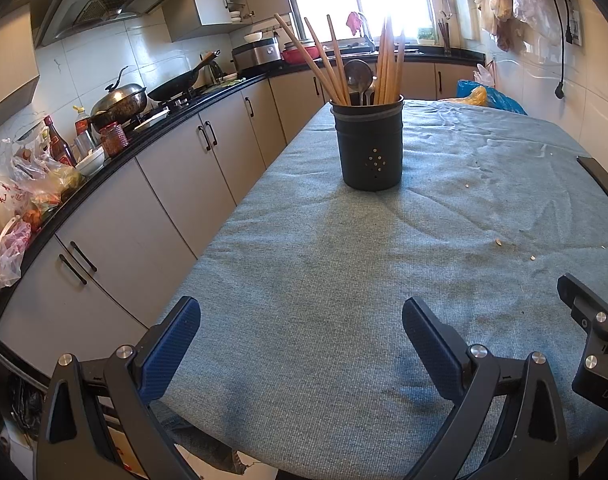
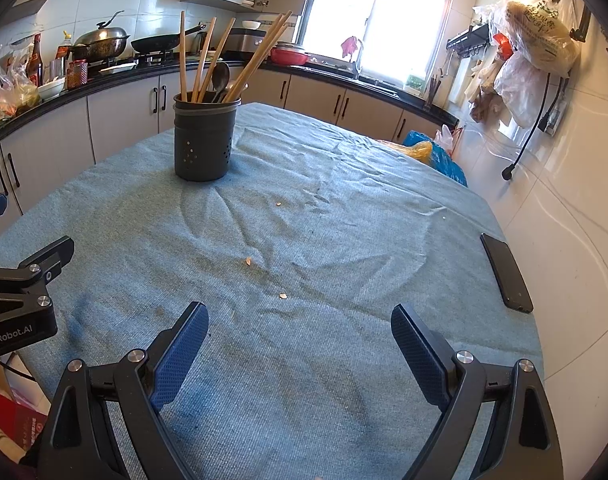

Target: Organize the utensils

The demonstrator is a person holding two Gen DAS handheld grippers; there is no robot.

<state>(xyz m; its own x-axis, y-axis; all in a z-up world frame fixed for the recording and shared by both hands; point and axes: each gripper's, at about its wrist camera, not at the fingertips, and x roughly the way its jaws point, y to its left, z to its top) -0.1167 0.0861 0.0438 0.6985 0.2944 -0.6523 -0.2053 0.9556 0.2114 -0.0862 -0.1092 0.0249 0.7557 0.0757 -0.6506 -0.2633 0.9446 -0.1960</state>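
Cloth-draped surface (image 2: 344, 240) is carrying a dark utensil holder (image 2: 205, 140), already bristling with wooden chopsticks (image 2: 208, 60) and a metal spoon (image 2: 221, 76). Nothing loose is lying near the holder except a black phone (image 2: 506, 272), well off to its right at the surface's edge, so the sorting is looking either finished or not yet begun. Any next move is calling for a long forward reach to the holder. Both the left claw (image 1: 300, 344) and right claw (image 2: 300, 344) are gaping wide, gripping nothing, well short of the holder.
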